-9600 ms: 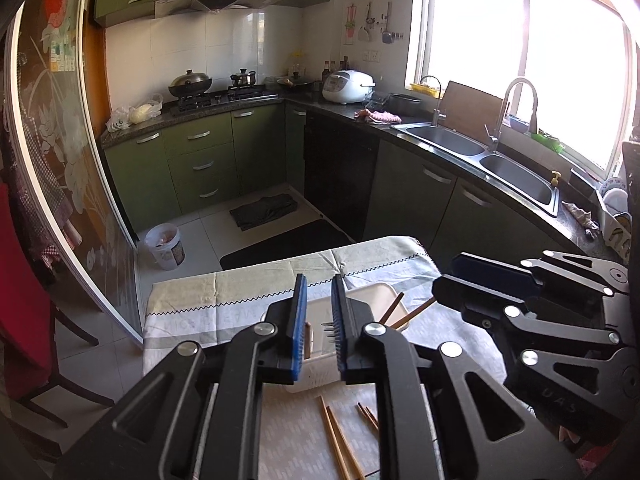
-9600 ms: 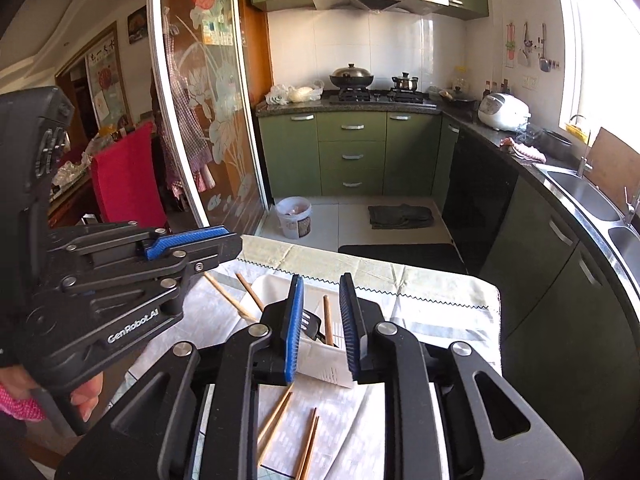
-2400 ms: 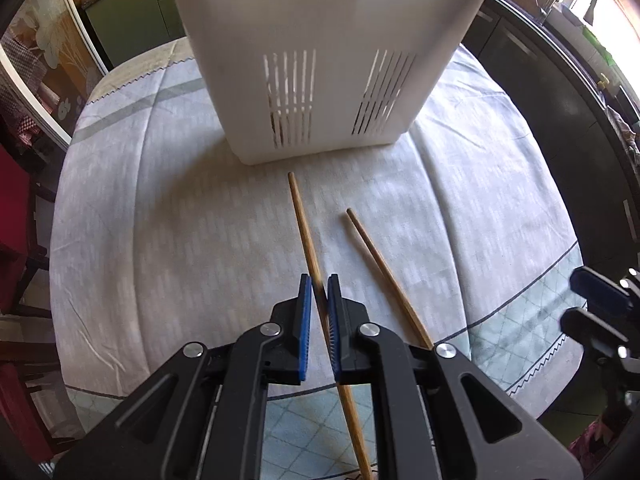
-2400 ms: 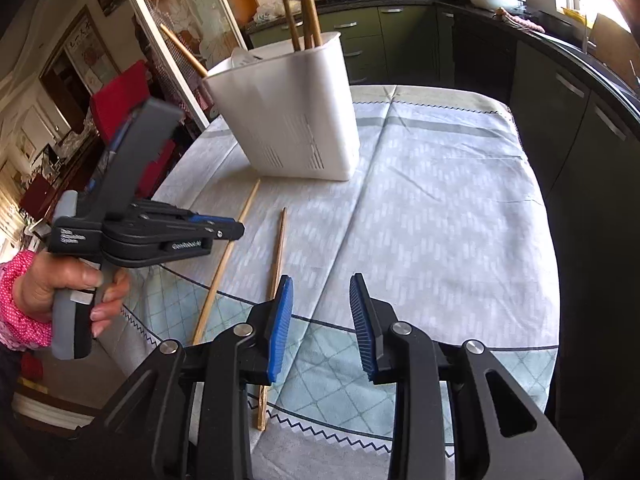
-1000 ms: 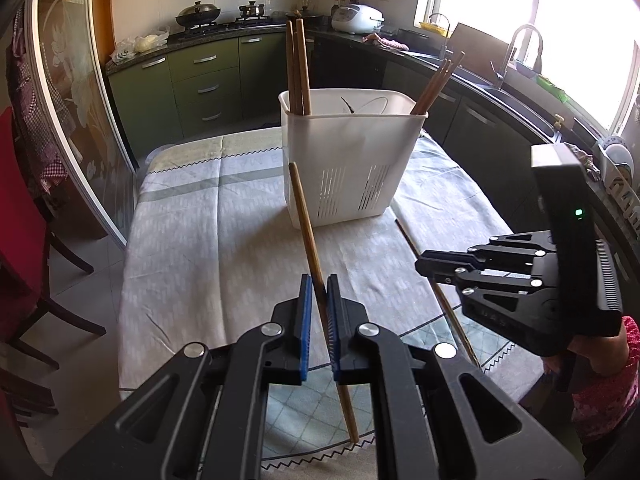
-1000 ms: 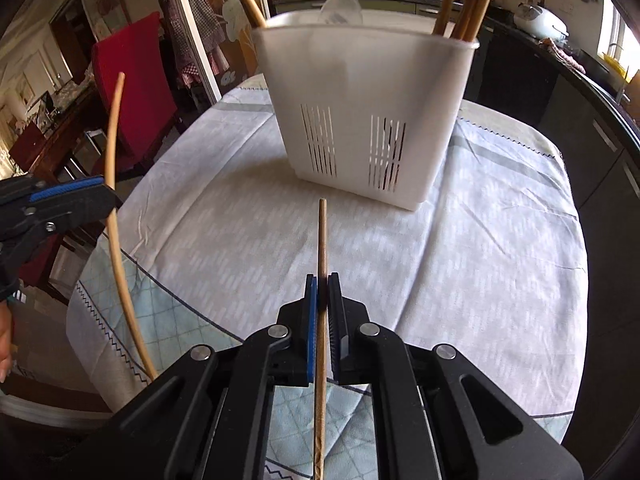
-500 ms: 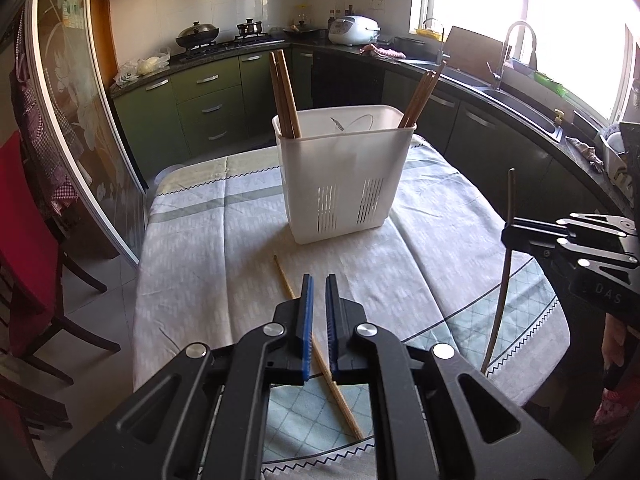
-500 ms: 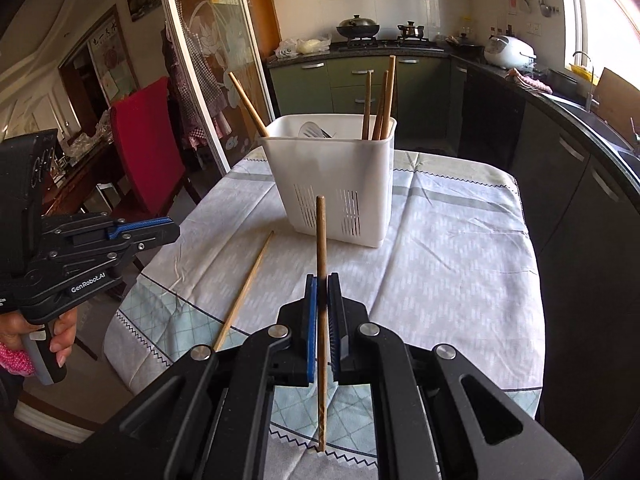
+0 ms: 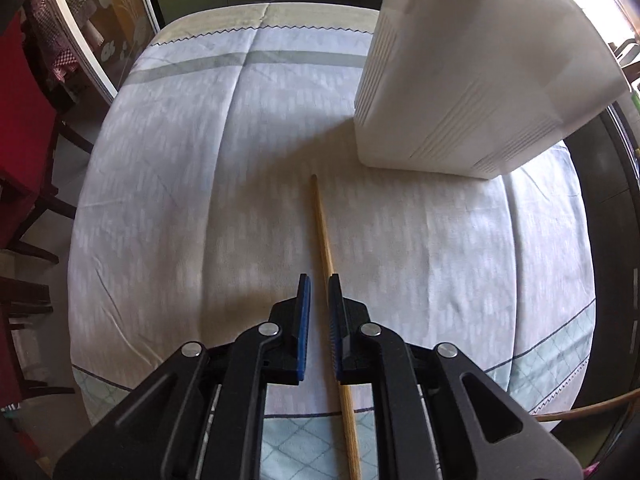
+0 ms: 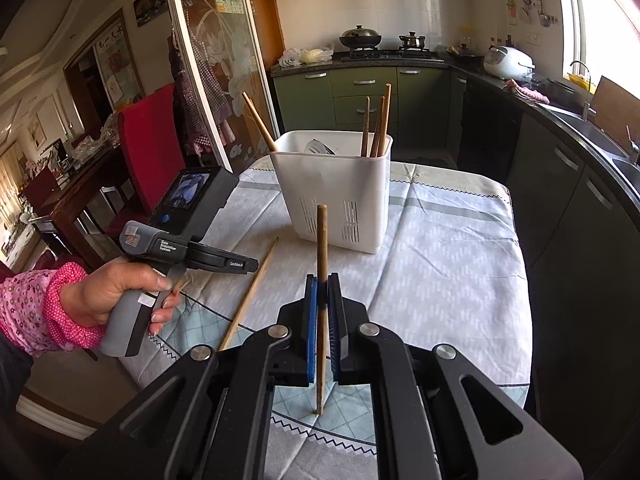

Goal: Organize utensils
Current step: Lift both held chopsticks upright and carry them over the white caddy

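A white slotted utensil holder (image 10: 335,191) stands on the table with several chopsticks and a metal utensil in it; it also shows in the left wrist view (image 9: 472,80). My right gripper (image 10: 323,280) is shut on a wooden chopstick (image 10: 321,248), held upright above the table. My left gripper (image 9: 318,284) is low over a chopstick (image 9: 324,240) that lies on the cloth, with its jaws slightly apart on either side of the stick and not pressing it. It also shows in the right wrist view (image 10: 248,267), above the lying chopstick (image 10: 250,294).
The table carries a pale tablecloth (image 10: 448,264) with a checked border. A red chair (image 10: 150,152) stands at the left of the table. Green kitchen cabinets (image 10: 360,96) and a dark counter run behind and to the right.
My left gripper has dropped down close to the cloth over the lying chopstick. My right gripper still holds its chopstick upright and has lifted a little.
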A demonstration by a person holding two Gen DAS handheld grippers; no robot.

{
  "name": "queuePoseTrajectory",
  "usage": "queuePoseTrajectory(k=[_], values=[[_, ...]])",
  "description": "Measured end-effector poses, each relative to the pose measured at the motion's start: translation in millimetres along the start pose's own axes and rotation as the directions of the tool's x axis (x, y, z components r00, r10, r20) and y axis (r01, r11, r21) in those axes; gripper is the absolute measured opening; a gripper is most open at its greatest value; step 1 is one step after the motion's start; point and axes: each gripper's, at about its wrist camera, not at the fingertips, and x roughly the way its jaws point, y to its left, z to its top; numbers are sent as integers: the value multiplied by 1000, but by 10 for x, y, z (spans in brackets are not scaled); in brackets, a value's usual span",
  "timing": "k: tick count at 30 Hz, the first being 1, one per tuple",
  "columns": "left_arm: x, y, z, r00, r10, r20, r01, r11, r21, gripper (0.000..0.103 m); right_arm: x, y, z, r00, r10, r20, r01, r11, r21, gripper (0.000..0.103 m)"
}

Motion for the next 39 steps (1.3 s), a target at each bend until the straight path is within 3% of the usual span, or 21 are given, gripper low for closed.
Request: queuePoseTrajectory(k=[9, 10, 13, 17, 21, 26, 34, 39], values=[[146, -70, 89, 999, 29, -15, -29, 1000, 6, 12, -3, -47, -18, 1000, 16, 7, -17, 1000, 8, 6], [150, -69, 95, 999, 34, -16, -34, 999, 9, 6, -11, -46, -20, 1000, 17, 8, -17, 1000, 8, 6], [134, -93, 104, 1000, 20, -19, -20, 1000, 15, 6, -24, -57, -25, 1000, 20, 11, -20, 1000, 12, 6], [-177, -79, 50, 996, -10, 93, 6, 999, 43, 6, -50, -89, -38, 1000, 21, 15, -21, 1000, 15, 6], [-675, -110, -152, 968, -72, 241, 48, 994, 101, 6, -78, -104, -41, 1000, 19, 20, -19, 1000, 18, 6], [-1215, -129, -513, 911, -131, 391, 71, 984, 163, 5, -110, -74, -36, 999, 20, 28, -20, 1000, 15, 6], [-1676, -53, -919, 853, -181, 490, 85, 974, 212, 5, -154, 24, 29, 999, 16, 40, -16, 1000, -6, 6], [-1798, -42, -933, 835, -198, 514, 88, 969, 230, 5, -150, 97, 76, 999, 15, 43, -14, 1000, -23, 6]])
